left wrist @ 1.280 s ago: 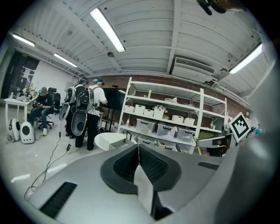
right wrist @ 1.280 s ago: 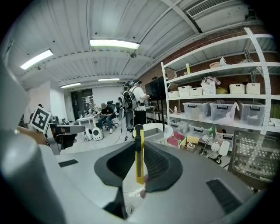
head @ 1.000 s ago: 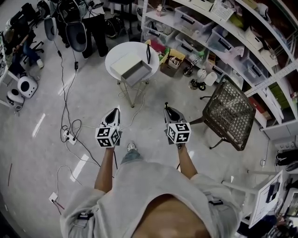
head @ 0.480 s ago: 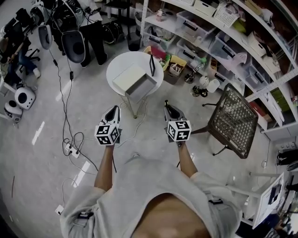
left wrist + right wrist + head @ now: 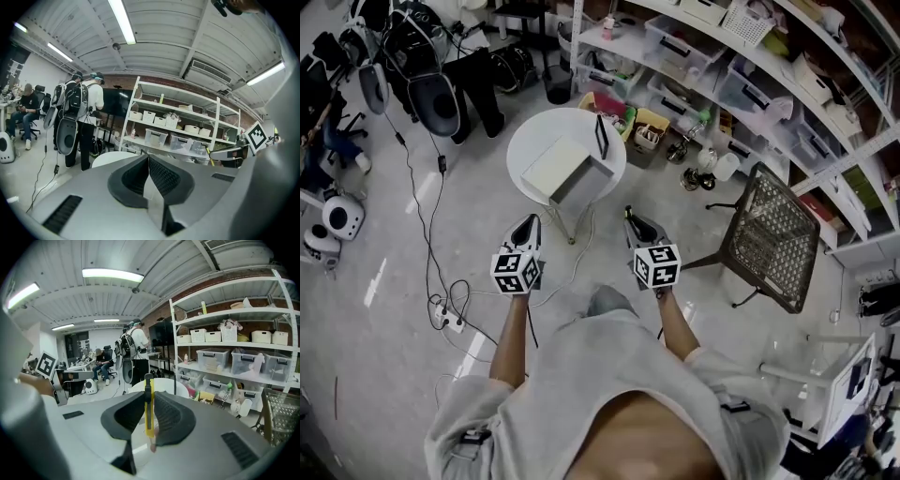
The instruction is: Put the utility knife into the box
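A yellow utility knife [image 5: 148, 414] stands upright between the pads of my right gripper [image 5: 149, 397], which is shut on it. In the head view that gripper [image 5: 631, 218] hangs in the air, short of the round white table [image 5: 525, 141]. An open pale box [image 5: 565, 170] lies on that table. My left gripper [image 5: 528, 223] hovers level with the right one, over the floor. Its pads [image 5: 159, 176] meet with nothing between them. The table top [image 5: 161, 384] shows just past the knife's tip.
A slim dark object [image 5: 601, 137] stands upright on the table behind the box. A black mesh chair [image 5: 773, 234] stands to the right and shelves with plastic bins [image 5: 741, 84] run along the back. Cables [image 5: 450, 309] trail over the floor at the left. People [image 5: 79, 117] stand beyond the table.
Both grippers have travelled forward together and the table with the box now lies closer to them. The knife stays in the right gripper's hold.
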The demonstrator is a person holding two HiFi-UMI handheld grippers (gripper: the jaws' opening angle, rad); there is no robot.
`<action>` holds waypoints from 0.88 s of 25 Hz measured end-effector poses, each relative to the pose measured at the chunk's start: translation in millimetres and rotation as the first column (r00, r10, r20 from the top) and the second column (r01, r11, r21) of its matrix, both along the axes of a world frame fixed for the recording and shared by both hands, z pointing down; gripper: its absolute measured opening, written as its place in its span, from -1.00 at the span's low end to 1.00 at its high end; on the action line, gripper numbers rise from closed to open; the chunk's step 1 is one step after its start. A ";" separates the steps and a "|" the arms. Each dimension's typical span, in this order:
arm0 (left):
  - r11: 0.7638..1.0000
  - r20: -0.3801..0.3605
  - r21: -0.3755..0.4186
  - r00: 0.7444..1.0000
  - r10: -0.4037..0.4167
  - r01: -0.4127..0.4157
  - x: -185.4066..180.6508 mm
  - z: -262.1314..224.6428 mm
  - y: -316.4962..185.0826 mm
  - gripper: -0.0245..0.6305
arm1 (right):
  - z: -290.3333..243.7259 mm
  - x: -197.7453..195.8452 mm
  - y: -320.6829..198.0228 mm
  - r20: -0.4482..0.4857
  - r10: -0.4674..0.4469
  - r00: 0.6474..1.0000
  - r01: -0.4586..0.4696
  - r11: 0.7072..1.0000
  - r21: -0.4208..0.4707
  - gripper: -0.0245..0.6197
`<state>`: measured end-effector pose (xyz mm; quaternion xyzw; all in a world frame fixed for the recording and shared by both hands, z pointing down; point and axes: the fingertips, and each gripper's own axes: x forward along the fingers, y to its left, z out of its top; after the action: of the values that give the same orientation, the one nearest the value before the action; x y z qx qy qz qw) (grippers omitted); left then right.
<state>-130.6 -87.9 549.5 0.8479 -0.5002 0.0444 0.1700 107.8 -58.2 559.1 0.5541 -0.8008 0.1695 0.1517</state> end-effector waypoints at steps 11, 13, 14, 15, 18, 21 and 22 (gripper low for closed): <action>0.999 0.036 -0.035 0.999 -0.028 0.030 -1.1 16.8 -48.9 -0.85 | 21.5 -8.4 -66.3 0.033 -0.048 0.998 0.049 0.998 -0.025 -0.68; 0.998 0.043 -0.042 0.998 -0.045 0.047 -2.5 18.0 -63.4 -0.85 | 23.8 -12.9 -87.1 0.045 -0.069 0.997 0.070 0.997 -0.026 -0.68; 0.997 0.046 -0.046 0.997 -0.055 0.057 -3.3 18.0 -71.5 -0.85 | 24.6 -15.3 -98.2 0.051 -0.080 0.996 0.081 0.996 -0.027 -0.68; 0.996 0.049 -0.051 0.997 -0.065 0.067 -4.0 17.8 -79.9 -0.85 | 24.9 -17.7 -109.7 0.056 -0.090 0.994 0.092 0.995 -0.027 -0.68; 0.994 0.069 -0.054 0.993 -0.090 0.094 -4.3 15.0 -106.7 -0.85 | 21.8 -22.6 -144.6 0.067 -0.124 0.990 0.126 0.992 -0.024 -0.68; 0.991 0.080 -0.049 0.990 -0.119 0.123 -3.6 10.4 -138.7 -0.85 | 15.7 -22.4 -182.6 0.073 -0.156 0.985 0.157 0.988 -0.011 -0.68; 0.990 0.079 -0.048 0.988 -0.131 0.135 -3.4 8.8 -149.6 -0.85 | 14.3 -21.6 -195.1 0.077 -0.163 0.984 0.165 0.986 -0.008 -0.68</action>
<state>-134.0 -237.5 558.3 0.8055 -0.5605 0.0783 0.1760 86.2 -253.3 573.4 0.4783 -0.8476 0.1831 0.1384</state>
